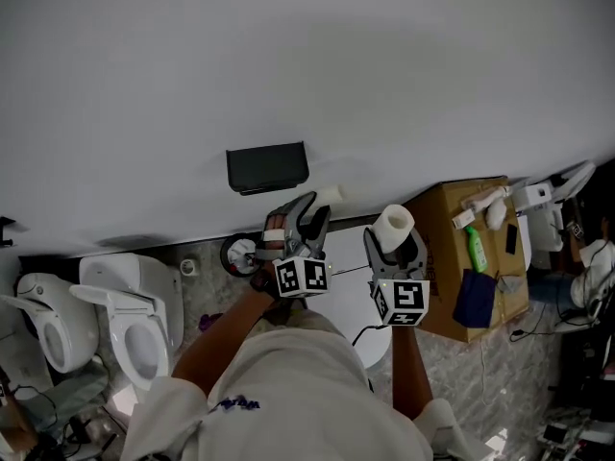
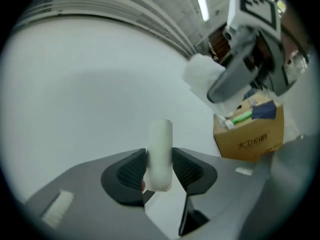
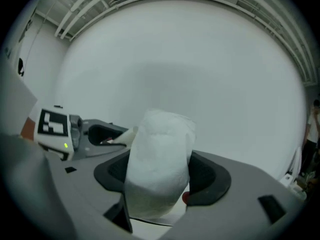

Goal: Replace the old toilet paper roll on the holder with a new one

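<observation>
Two grips at white wall: left gripper on tube, right gripper on roll.

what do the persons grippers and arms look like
Both the left gripper and right gripper are grey plastic, with black ribbed pads inside two curved jaws. Each carries a white cube printed with black square markers. A thin dark cable hangs from the right one. The person wears a white short-sleeved shirt with small dark print; the forearms are bare.
</observation>
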Demonstrator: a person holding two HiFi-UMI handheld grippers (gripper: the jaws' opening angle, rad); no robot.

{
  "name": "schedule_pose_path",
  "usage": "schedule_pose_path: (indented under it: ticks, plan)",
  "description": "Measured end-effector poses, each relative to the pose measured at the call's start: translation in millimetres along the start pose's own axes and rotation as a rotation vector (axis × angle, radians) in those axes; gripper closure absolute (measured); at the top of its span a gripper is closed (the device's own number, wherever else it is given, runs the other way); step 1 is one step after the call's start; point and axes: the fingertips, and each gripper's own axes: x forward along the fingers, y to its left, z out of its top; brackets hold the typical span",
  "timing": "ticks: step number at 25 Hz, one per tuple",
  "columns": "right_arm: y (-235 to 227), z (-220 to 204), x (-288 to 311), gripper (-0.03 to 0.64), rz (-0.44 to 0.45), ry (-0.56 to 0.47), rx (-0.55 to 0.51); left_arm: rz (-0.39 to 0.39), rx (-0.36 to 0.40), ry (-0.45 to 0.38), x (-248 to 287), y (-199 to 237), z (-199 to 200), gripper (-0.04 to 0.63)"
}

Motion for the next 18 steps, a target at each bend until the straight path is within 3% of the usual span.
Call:
schedule_pose_path:
  ticks: [5, 9, 14, 18]
  plan:
    - [6.7, -9.7, 32.8, 0.305, 0.042, 0.04, -0.189, 0.034, -0.268, -0.029, -30.2, 43.4, -7.3, 0.426]
    - [22.3, -21.9, 59.7, 0.305, 0.072, 0.123, -0.419, 0.1, -0.407, -0.035, -50.0, 78.2, -21.3, 0.426]
    - [45.5, -40.2, 89.8, 0.305, 0.12, 0.187, -0.663, 0.212, -0.433, -0.072, -77.5, 110.0, -27.2, 0.428]
    - [66.9, -63.2, 114.7, 0.305, 0.123, 0.23, -0.92, 0.262, -0.49, -0.101, -105.3, 131.9, -35.6, 0.428]
